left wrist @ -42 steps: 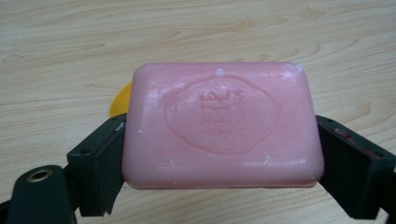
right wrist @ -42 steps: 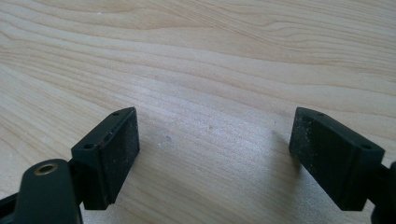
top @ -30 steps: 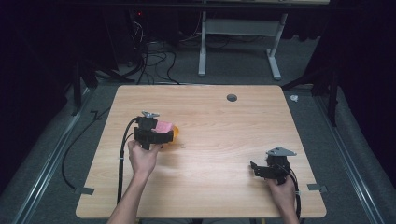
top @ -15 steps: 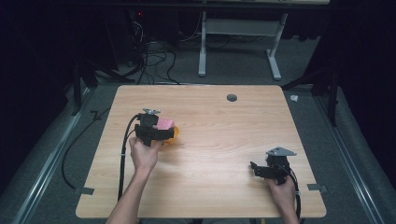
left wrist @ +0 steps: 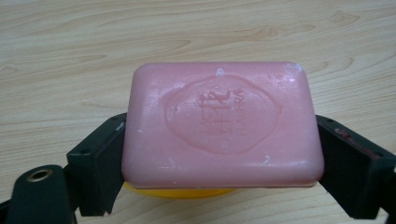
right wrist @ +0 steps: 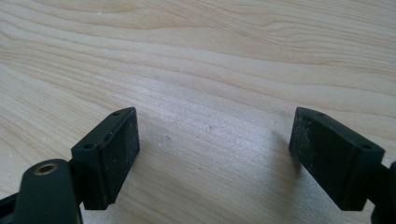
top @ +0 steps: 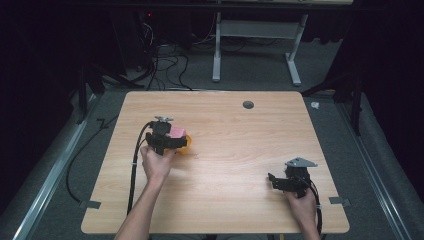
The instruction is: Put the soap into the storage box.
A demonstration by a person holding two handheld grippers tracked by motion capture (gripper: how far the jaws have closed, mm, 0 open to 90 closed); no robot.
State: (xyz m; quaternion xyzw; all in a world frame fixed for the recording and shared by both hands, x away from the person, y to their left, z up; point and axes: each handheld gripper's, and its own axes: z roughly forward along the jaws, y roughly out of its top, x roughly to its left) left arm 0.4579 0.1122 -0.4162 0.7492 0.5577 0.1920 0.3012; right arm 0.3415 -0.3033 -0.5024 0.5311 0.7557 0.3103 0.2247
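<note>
Left claw (left wrist: 219, 154) unmoved, soap (left wrist: 222, 123) between jaws

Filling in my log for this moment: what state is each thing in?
Pink soap bar: flat, stamped face up, clamped at both ends by the left tool.
Yellow thing under the soap: mostly hidden.
Right tool: open, nothing held, over bare table.

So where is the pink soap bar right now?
The pink soap bar sits between the left claw jaws on the table's left half, over something yellow.
</note>
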